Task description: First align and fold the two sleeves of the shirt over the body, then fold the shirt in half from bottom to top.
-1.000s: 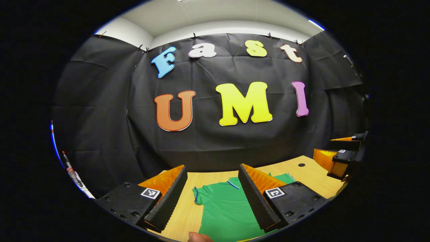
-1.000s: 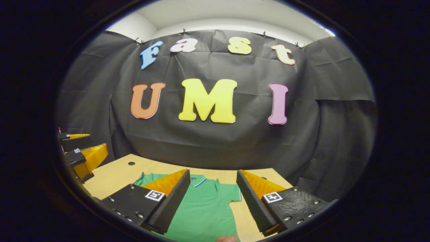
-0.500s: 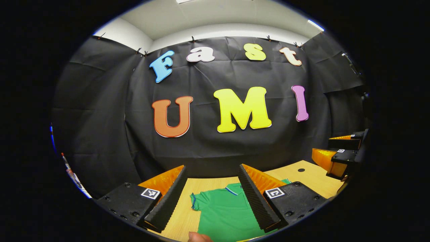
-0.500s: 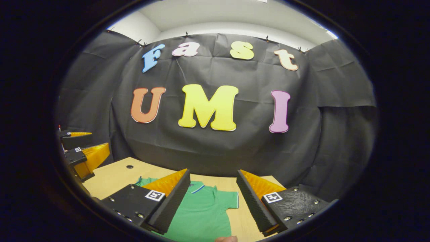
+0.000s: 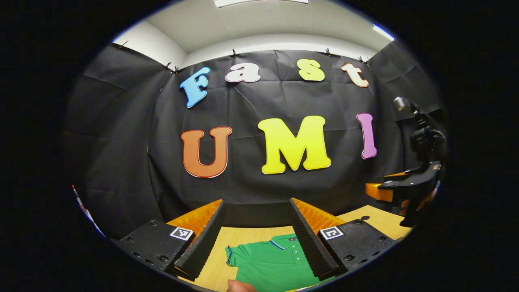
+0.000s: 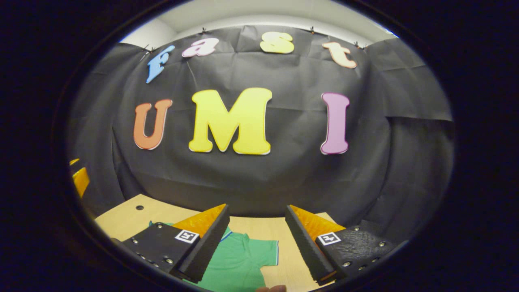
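A green polo shirt (image 5: pixel 271 263) with a blue-trimmed collar lies flat on the wooden table (image 5: pixel 243 235), its sleeves spread out. In the left gripper view my left gripper (image 5: pixel 256 243) hangs open above the shirt's left shoulder and collar, holding nothing. The right gripper (image 5: pixel 399 190) and the hand on it show at the far right of that view, raised above the table. In the right gripper view the shirt (image 6: pixel 239 261) shows its right sleeve below my right gripper (image 6: pixel 256 243), which is open and apart from the cloth.
The black cloth wall stands close behind the table's far edge (image 6: pixel 259 219). A small round hole (image 6: pixel 139 207) marks the table top at the left. A fingertip (image 5: pixel 239 286) shows at the bottom of the left gripper view.
Both grippers have risen and tilted up, so the shirt sits lower and smaller in both views. The right gripper has lifted in the left gripper view.
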